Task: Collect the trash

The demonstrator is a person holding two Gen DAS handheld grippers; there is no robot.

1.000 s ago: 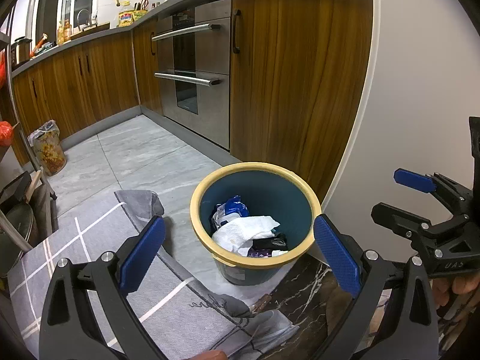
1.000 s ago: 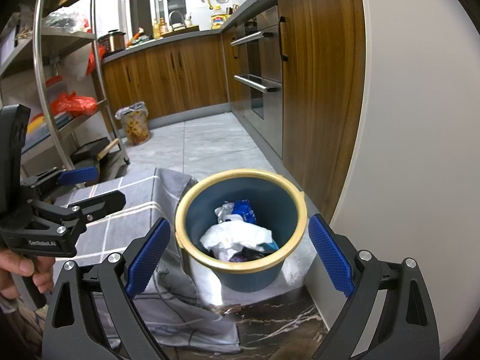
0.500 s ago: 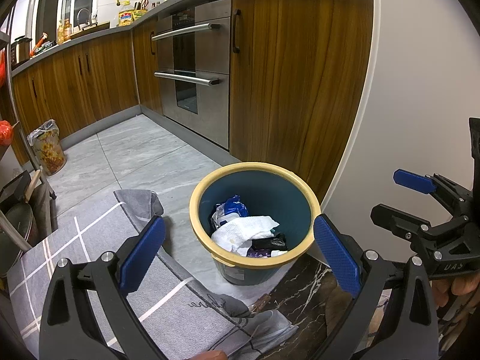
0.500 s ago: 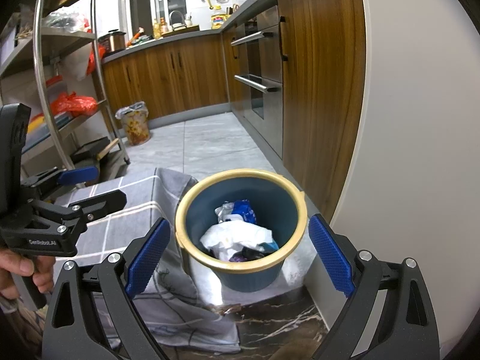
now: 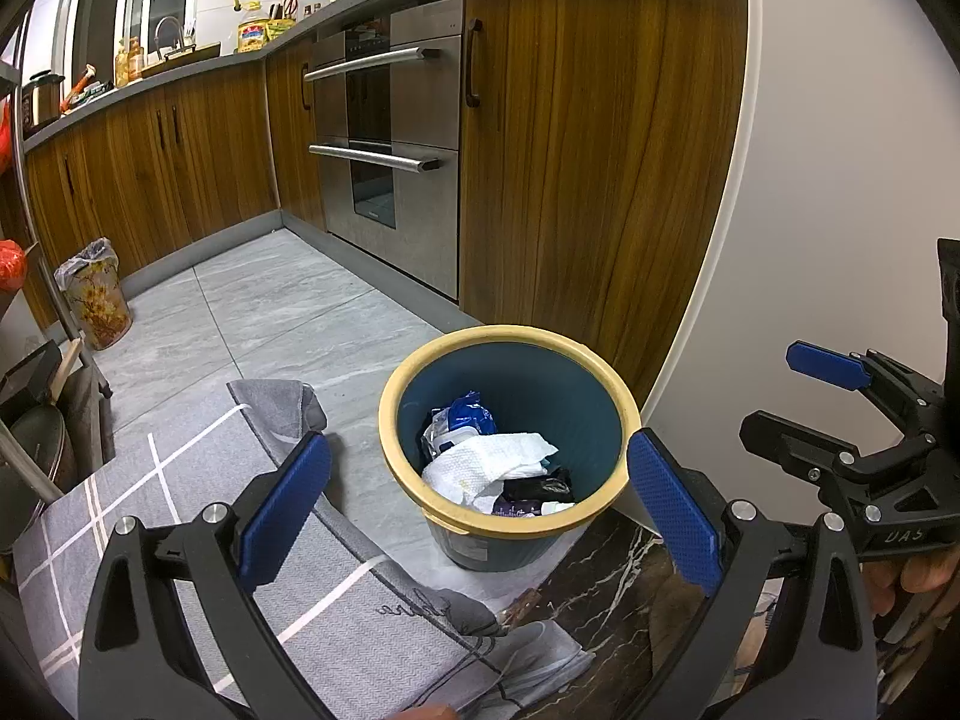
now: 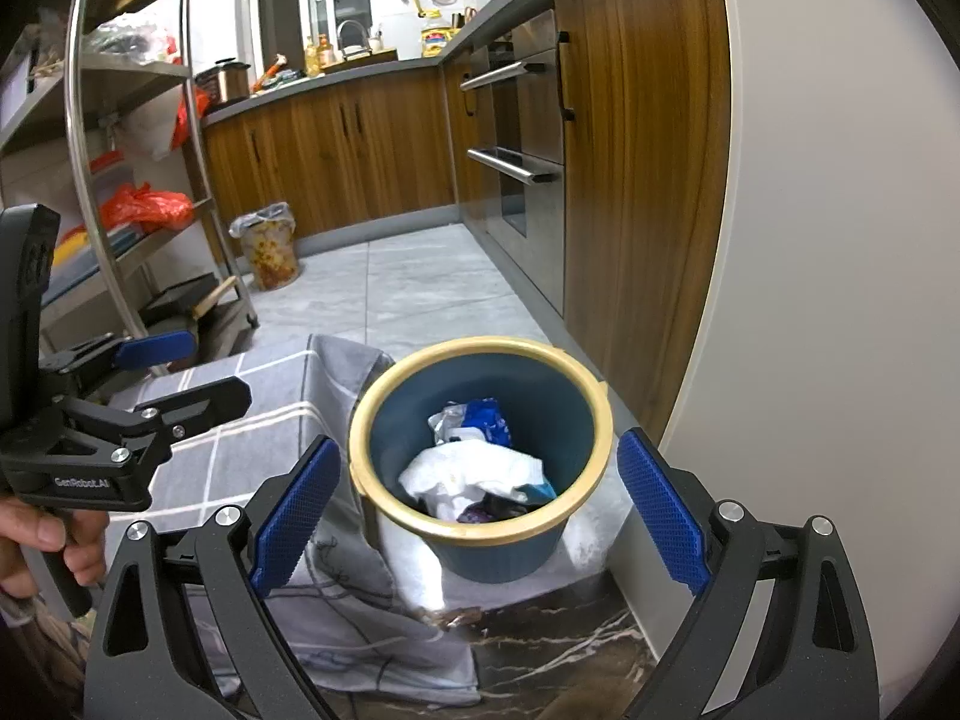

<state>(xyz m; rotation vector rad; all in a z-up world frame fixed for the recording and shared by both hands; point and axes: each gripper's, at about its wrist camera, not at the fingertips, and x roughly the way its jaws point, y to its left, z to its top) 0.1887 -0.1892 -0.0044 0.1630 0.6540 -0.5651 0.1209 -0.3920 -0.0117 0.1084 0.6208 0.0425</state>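
L gripper (image 5: 477, 504) and R gripper (image 6: 477, 507) both wide apart, empty, above the bin (image 5: 606, 510) w/ crumpled tissue (image 5: 489, 468) inside, beside grey cloth (image 5: 336, 618) edge.

grey tile floor (image 5: 288, 312): teal bin (image 5: 510, 552), grey checked cloth (image 5: 180, 510), flowered bin (image 5: 96, 300).

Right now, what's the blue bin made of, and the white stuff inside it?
The bin looks like smooth plastic: even blue walls, moulded yellow rim. The white stuff seems to be crumpled tissue or paper towel, soft-creased and matte.
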